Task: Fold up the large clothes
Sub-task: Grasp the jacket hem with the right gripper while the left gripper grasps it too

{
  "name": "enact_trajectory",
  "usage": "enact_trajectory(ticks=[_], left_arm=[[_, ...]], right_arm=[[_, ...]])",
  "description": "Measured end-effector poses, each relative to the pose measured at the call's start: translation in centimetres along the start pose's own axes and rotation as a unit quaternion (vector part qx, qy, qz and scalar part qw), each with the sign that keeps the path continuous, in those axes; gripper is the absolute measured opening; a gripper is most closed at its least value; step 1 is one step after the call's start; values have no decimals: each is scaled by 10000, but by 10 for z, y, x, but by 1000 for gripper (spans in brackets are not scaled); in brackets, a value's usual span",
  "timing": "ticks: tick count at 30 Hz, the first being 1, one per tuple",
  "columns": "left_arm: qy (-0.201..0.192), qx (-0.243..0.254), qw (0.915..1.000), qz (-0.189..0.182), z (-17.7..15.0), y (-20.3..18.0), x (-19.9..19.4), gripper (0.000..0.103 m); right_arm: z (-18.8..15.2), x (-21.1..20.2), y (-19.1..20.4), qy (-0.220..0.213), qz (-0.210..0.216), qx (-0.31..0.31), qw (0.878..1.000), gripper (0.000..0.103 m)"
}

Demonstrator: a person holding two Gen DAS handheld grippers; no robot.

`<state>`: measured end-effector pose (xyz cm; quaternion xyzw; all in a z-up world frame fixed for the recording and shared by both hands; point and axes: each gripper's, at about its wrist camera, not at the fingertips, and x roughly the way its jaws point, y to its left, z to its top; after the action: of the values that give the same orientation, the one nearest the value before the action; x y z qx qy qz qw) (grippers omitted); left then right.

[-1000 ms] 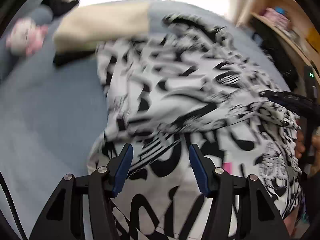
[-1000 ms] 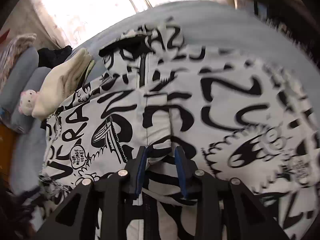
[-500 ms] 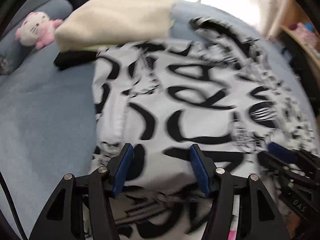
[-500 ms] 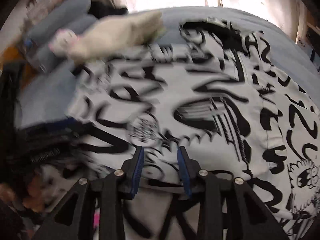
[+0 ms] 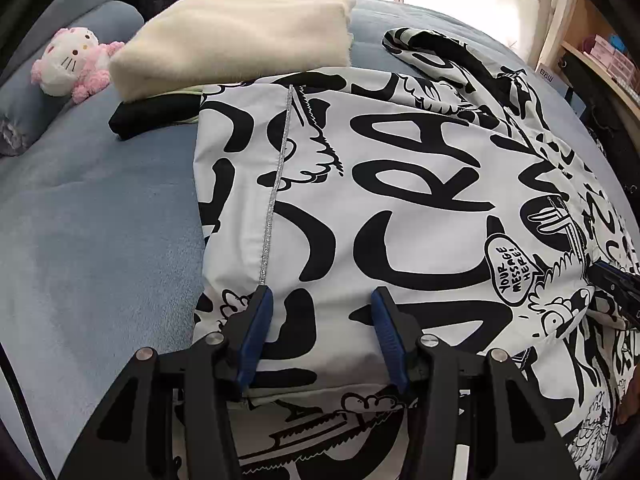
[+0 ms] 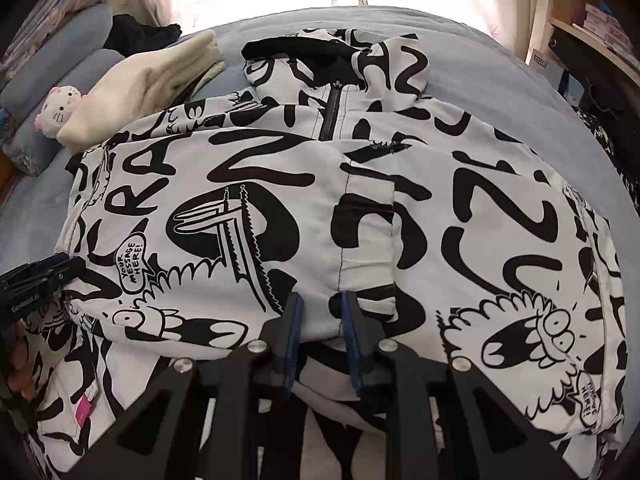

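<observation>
Printed jacket (image 5: 400, 208), black lettering on white, spread across blue bedcover (image 5: 100, 240); hood (image 6: 340, 56) and zip (image 6: 330, 116) at far end, hem nearest both cameras. One side panel with silver seam (image 5: 276, 184) already turned over body, giving straight fold edge along left side in left wrist view; opposite side in right wrist view rounded and loosely tucked. Judged roughly midway: sides brought in, lengthwise fold of hem toward hood not yet made, hood not yet tucked.

Left gripper (image 5: 320, 332) low over near edge of folded panel, jaws closing, cloth lying between blue pads (image 5: 256, 336) without visibly touching them; no grip established. Right gripper (image 6: 322, 340) at near edge by a vertical seam, jaws closing, ridge of fabric between pads, seemingly touching both, though firm pinch not certain.

Count:
- Jacket in work: one.
- Grippers: two, each also visible at edge of other camera's view.
- Folded garments beyond jacket: cream fleece (image 5: 236, 40), one; black item (image 5: 152, 116) beneath it, one, with a thin pale-green edge between them, nature unclear.
- Plush cat toy (image 5: 72, 60): one.
- Blue bolster pillows (image 6: 60, 64): two visible.
- Pink tag (image 6: 85, 410) near hem: one.
</observation>
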<state>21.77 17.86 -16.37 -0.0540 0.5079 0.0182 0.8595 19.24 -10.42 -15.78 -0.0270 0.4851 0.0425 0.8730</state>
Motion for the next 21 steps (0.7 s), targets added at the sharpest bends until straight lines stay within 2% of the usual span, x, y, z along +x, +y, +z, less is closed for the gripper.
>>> enact_trajectory(ticks=[5, 10, 13, 18, 21], left_arm=[[3, -16, 10000, -6, -1, -1, 0, 50], [-14, 23, 10000, 64, -1, -4, -3, 51], [11, 52, 10000, 75, -1, -6, -9, 54], [-87, 125, 9999, 66, -7, -11, -32, 65], [-170, 184, 9996, 97, -11, -16, -48, 66]], right_arm=[[1, 4, 0, 25, 0, 205, 9998, 23], [1, 3, 6, 15, -68, 102, 9999, 27], [0, -4, 7, -17, -62, 94, 9999, 27], [-4, -19, 4, -50, 170, 300, 9994, 28], [-9, -31, 5, -91, 274, 360, 9989, 28]])
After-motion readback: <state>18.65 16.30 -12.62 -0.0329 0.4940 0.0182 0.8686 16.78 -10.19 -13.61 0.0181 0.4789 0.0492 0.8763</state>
